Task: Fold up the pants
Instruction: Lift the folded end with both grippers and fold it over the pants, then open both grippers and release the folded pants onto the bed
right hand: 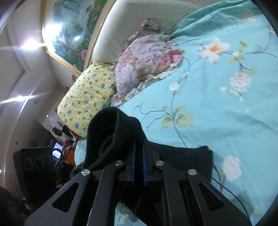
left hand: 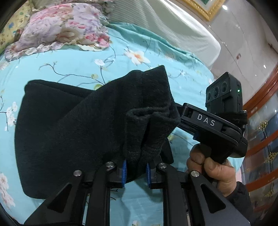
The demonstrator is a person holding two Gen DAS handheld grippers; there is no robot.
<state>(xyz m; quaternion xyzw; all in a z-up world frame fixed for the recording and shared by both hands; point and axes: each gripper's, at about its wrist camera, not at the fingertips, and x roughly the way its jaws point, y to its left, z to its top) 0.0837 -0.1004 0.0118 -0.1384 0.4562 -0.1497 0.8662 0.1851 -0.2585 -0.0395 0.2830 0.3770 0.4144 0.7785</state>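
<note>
The black pants (left hand: 73, 132) lie partly on the bed, with one end lifted. My left gripper (left hand: 136, 172) is shut on a bunched edge of the pants, the cloth pinched between its blue pads (left hand: 124, 172). In the right wrist view my right gripper (right hand: 139, 165) is shut on another bunched part of the pants (right hand: 113, 135), and more black cloth (right hand: 187, 156) trails onto the bed behind it. The right gripper's body (left hand: 213, 125), held by a hand, shows in the left wrist view just right of the lifted cloth.
The bed has a turquoise floral sheet (left hand: 86, 57). A pink floral pillow (left hand: 60, 27) and a yellow patterned pillow (right hand: 86, 99) lie by the padded headboard (right hand: 139, 15). A wooden cabinet (left hand: 264, 139) stands right of the bed.
</note>
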